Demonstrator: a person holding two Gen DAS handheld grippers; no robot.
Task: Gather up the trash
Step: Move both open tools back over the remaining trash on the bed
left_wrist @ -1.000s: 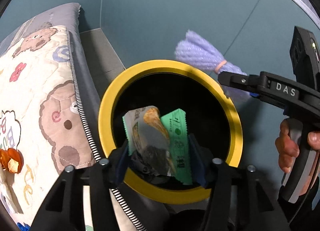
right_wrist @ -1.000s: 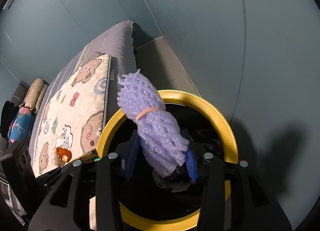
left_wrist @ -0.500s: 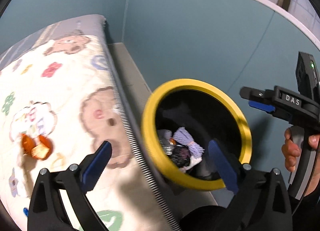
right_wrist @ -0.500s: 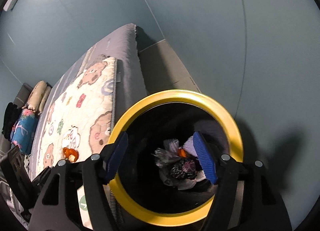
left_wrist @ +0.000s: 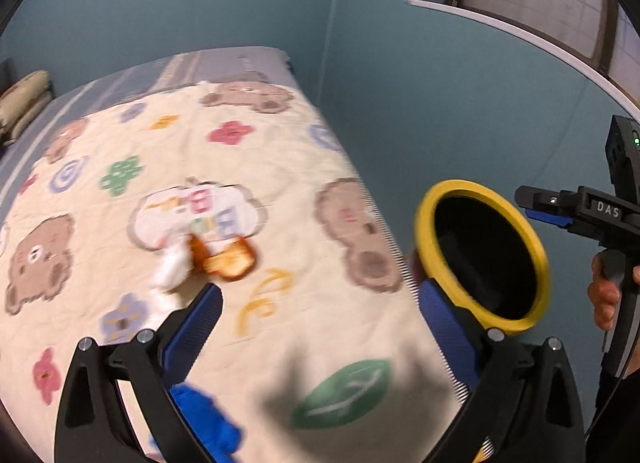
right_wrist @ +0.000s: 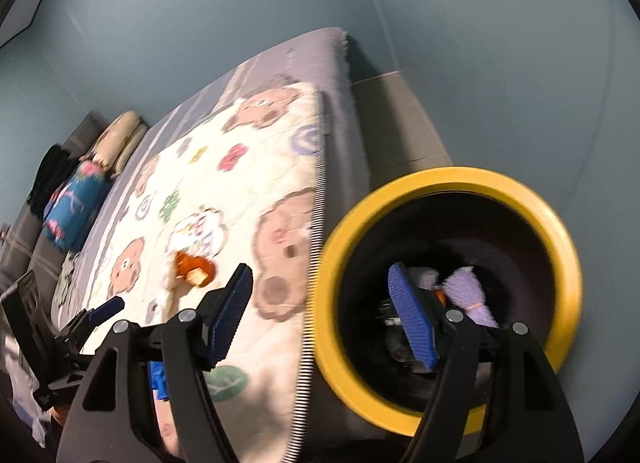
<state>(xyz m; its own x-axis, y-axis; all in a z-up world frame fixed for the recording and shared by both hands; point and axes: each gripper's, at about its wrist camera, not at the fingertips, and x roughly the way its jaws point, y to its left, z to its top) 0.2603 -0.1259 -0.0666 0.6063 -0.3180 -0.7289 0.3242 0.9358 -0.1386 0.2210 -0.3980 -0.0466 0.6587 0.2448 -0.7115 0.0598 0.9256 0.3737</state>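
On the cream bear-print quilt [left_wrist: 280, 167] covering the bed lies a crumpled orange wrapper [left_wrist: 224, 259] beside a white scrap [left_wrist: 170, 269], blurred, at about eleven o'clock just beyond the left gripper [left_wrist: 320, 307]. Its fingers [left_wrist: 196, 327] stand released and empty. The right gripper [right_wrist: 322, 311], fingers just opened with nothing between them, has the yellow-rimmed black bin [right_wrist: 448, 183] at one o'clock, a purple foam bundle [right_wrist: 468, 293] inside.

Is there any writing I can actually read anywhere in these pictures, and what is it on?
"DAS": white letters on the black body of the right gripper, seen from the left wrist camera.
Coloured letters inside the cloud patch on the quilt: too blurred to read.
Nothing else readable.
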